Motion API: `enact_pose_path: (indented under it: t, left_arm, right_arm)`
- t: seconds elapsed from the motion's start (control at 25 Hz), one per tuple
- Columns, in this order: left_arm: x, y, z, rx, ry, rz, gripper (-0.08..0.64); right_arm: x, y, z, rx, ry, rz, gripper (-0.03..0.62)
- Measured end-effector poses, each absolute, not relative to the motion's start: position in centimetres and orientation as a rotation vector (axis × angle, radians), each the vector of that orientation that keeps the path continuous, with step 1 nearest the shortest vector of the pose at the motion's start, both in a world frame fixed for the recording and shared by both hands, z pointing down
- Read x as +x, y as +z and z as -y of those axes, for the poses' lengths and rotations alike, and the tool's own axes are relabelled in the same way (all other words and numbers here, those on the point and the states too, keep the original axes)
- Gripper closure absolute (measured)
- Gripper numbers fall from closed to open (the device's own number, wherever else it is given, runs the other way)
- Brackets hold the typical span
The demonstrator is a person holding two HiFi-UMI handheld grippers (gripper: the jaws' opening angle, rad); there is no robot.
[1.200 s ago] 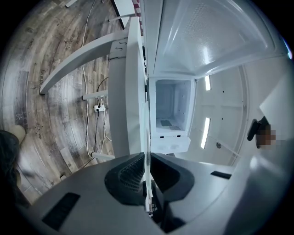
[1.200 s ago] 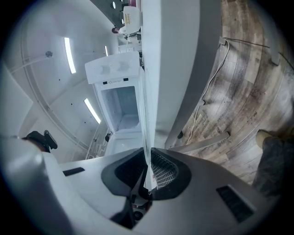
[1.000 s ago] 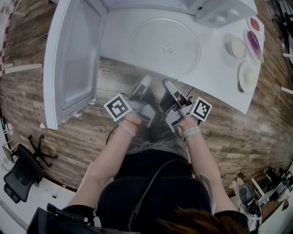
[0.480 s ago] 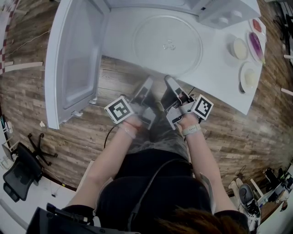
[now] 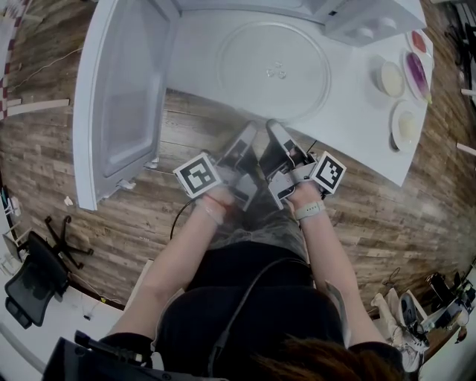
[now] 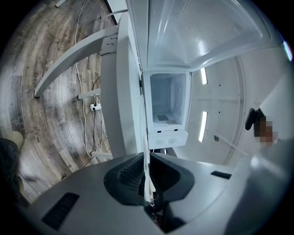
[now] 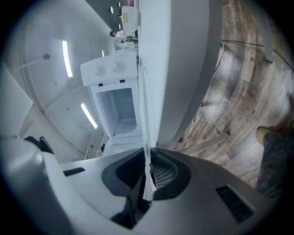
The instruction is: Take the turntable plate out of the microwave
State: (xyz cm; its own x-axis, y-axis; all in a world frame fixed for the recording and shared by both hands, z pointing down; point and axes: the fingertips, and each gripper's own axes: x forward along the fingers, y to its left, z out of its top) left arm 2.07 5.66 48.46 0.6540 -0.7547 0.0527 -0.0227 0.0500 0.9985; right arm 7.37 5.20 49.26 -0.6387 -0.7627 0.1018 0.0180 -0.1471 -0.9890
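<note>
The clear glass turntable plate (image 5: pixel 274 71) lies flat above the white table (image 5: pixel 349 126), in front of the open microwave (image 5: pixel 253 6). My left gripper (image 5: pixel 248 134) and my right gripper (image 5: pixel 274 130) sit side by side at the plate's near rim, each shut on it. In the left gripper view the plate (image 6: pixel 146 151) shows edge-on as a thin pale line pinched in my left gripper (image 6: pixel 147 183). The right gripper view shows the same thin plate edge (image 7: pixel 147 137) clamped in my right gripper (image 7: pixel 148 179). The empty microwave cavity (image 6: pixel 167 110) stands beyond.
The microwave door (image 5: pixel 123 97) hangs wide open at the left. Its control panel (image 5: pixel 368 18) is at the upper right. Several small bowls (image 5: pixel 387 77) stand on the table's right end. Wooden floor surrounds the table, with an office chair (image 5: pixel 30 283) at the lower left.
Both grippers and the plate have shifted only slightly toward the microwave. Both grips on the rim are unchanged.
</note>
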Motion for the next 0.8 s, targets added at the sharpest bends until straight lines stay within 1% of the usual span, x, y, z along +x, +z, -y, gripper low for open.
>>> enact_pose_path:
  t: [0.32, 0.56, 0.8]
  left_arm:
    - [2.0, 48.5, -5.2, 1.387, -0.641, 0.691, 0.517]
    - [1.3, 48.4, -4.5, 1.319, -0.723, 0.696, 0.52]
    - [0.9, 48.5, -3.5, 1.31, -0.736, 0.718, 0.521]
  right_arm:
    - [7.1, 49.3, -5.0, -0.854, -1.874, -1.537, 0.541]
    - [6.9, 48.9, -5.6, -0.812, -1.887, -1.538, 0.54]
    - [7.5, 49.1, -6.0, -0.819, -1.877, -1.525, 0.541]
